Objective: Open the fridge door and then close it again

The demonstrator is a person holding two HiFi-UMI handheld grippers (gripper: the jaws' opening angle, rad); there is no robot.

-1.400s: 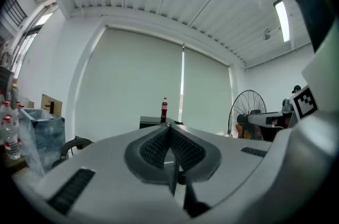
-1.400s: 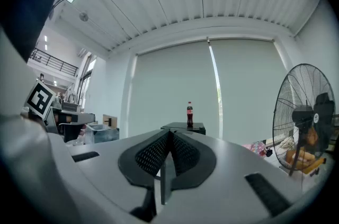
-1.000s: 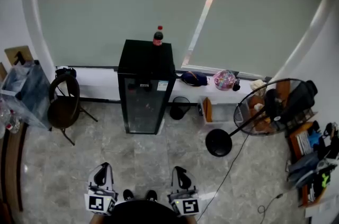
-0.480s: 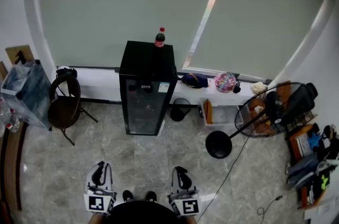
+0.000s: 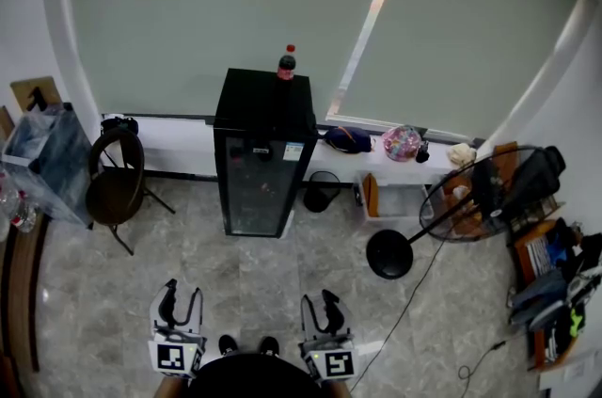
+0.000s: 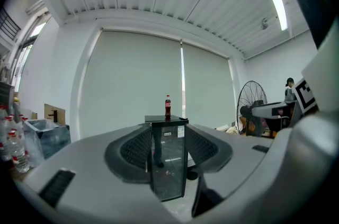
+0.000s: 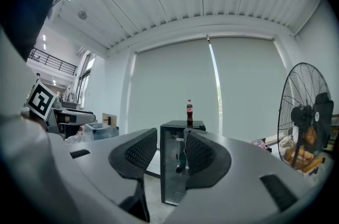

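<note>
The fridge (image 5: 261, 156) stands upright against the far wall, door shut, straight ahead of both grippers and well apart from them. The left gripper (image 5: 181, 294) and right gripper (image 5: 320, 300) have just been opening; their jaws stand apart and empty. Neither is clearly nearer.
</note>
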